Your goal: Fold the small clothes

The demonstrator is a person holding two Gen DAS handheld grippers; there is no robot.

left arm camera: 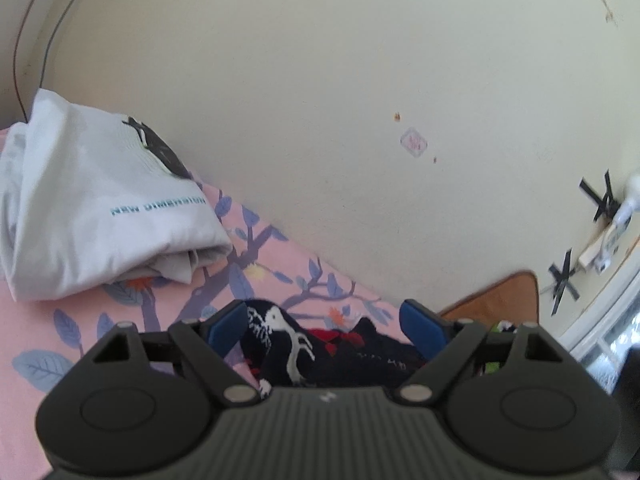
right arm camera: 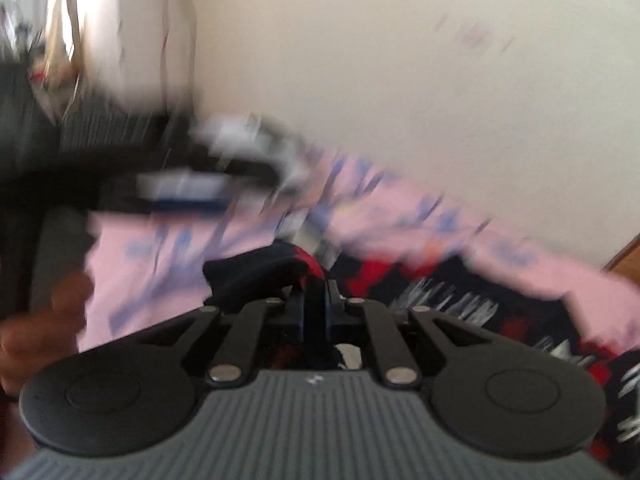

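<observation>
Your left tool stands wide open, its blue pads spread to either side of the dark patterned garment, which lies between them at the 6 o'clock edge of the left wrist view. The pads do not press on it as far as you can see; whether the cloth brushes the left-hand pad you cannot tell. The garment is navy with white and red figures and rests on the pink floral bedsheet. At 9 o'clock in that view a folded grey T-shirt with teal lettering sits on the same sheet, well apart from the tool. A cream wall fills the upper half.

Your right tool is closed tight, and a fold of the same dark garment is pinched in its tips, with the bunched cloth running toward 10 o'clock from them. More of the garment spreads toward 4 o'clock across the sheet. This view is heavily blurred. At 9 o'clock you can make out the other tool, and a hand at 8 o'clock.
</observation>
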